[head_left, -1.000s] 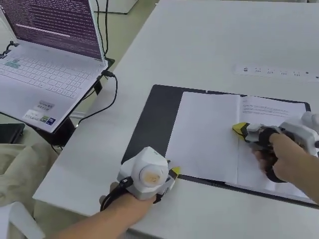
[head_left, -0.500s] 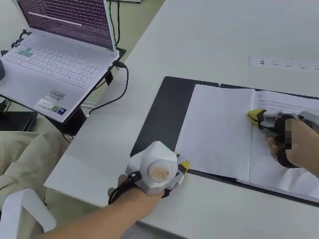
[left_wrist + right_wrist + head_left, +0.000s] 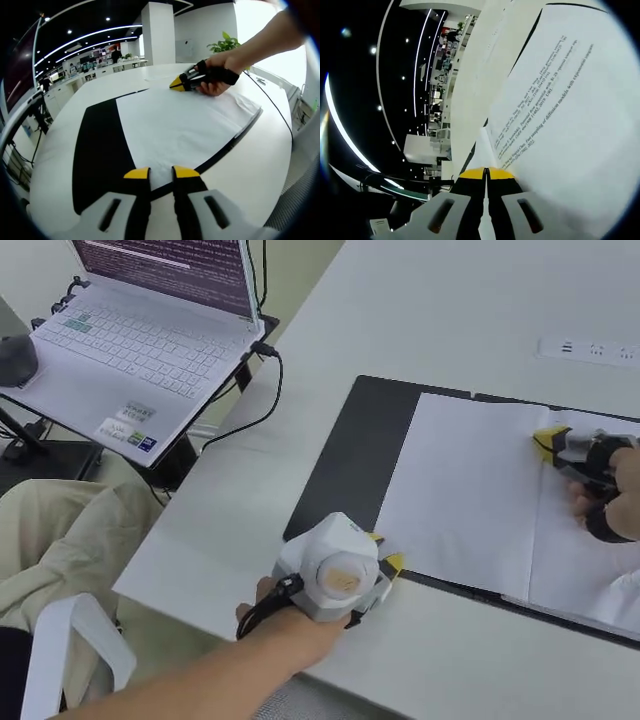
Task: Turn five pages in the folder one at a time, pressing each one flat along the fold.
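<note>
Right gripper (image 3: 546,443) tips were pressed together with no gap, on the paper of the folder (image 3: 345,455) beside its fold; whether a sheet was pinched between them could not be determined. Its hand (image 3: 612,495) hid most of it and was cut off at the head view's right edge, as was the folder, open on the table (image 3: 480,300). Left gripper (image 3: 161,173) jaws stood slightly apart, gripping nothing, at the near edge of the blank page (image 3: 465,490).

Open laptop (image 3: 140,350) beside white table (image 3: 450,310), power strip (image 3: 595,350) on it
</note>
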`<action>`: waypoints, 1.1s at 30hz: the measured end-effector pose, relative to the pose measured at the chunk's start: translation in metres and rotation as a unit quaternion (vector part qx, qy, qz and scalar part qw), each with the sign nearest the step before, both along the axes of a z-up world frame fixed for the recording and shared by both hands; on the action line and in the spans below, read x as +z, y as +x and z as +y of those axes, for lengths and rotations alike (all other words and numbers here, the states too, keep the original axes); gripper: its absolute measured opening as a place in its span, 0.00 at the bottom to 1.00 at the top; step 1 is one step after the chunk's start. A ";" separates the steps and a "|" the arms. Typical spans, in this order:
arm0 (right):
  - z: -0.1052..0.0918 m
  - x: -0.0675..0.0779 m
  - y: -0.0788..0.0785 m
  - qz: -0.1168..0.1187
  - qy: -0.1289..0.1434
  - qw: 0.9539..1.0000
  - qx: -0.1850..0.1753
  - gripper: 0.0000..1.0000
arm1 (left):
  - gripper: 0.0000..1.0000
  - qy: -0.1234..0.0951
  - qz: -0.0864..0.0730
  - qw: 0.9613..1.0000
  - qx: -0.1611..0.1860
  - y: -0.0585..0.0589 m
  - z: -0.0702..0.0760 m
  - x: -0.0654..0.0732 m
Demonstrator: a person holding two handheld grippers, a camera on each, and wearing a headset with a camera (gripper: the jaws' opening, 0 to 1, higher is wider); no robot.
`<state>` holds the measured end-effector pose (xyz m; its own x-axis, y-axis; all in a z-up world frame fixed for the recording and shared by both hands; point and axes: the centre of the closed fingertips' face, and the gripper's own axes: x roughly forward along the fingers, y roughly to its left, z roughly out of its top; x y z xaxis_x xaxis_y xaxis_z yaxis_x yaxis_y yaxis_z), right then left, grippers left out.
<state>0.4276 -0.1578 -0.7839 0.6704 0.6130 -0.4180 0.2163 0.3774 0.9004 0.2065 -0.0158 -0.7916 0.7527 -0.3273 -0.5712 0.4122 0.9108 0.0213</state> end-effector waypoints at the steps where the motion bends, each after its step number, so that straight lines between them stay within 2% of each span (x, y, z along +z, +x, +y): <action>1: 0.000 0.000 0.004 -0.003 -0.005 1.000 0.002 0.00 | 0.15 0.000 0.000 1.000 0.001 0.000 0.000 0.000; 4: 0.000 -0.002 0.015 -0.002 -0.003 1.000 -0.003 0.00 | 0.15 -0.004 -0.001 1.000 0.005 0.000 0.000 0.000; 9: -0.003 -0.001 0.032 0.002 0.018 0.999 -0.039 0.00 | 0.14 -0.001 -0.002 1.000 0.004 0.000 0.000 -0.001; 20: -0.010 -0.001 0.052 0.006 0.035 0.995 -0.091 0.00 | 0.14 -0.002 -0.004 1.000 0.003 0.000 0.000 0.000; 25: -0.008 0.001 0.049 0.007 0.039 0.995 -0.092 0.00 | 0.14 -0.001 -0.003 1.000 0.001 -0.001 -0.001 0.001; 33: -0.003 0.001 0.025 0.015 0.039 0.999 -0.027 0.00 | 0.14 -0.001 -0.003 1.000 0.000 -0.001 -0.001 0.000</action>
<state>0.4522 -0.1606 -0.7830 0.6920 0.6078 -0.3895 0.2610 0.2924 0.9200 0.2060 -0.0171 -0.7913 0.7558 -0.3286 -0.5664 0.4129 0.9105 0.0227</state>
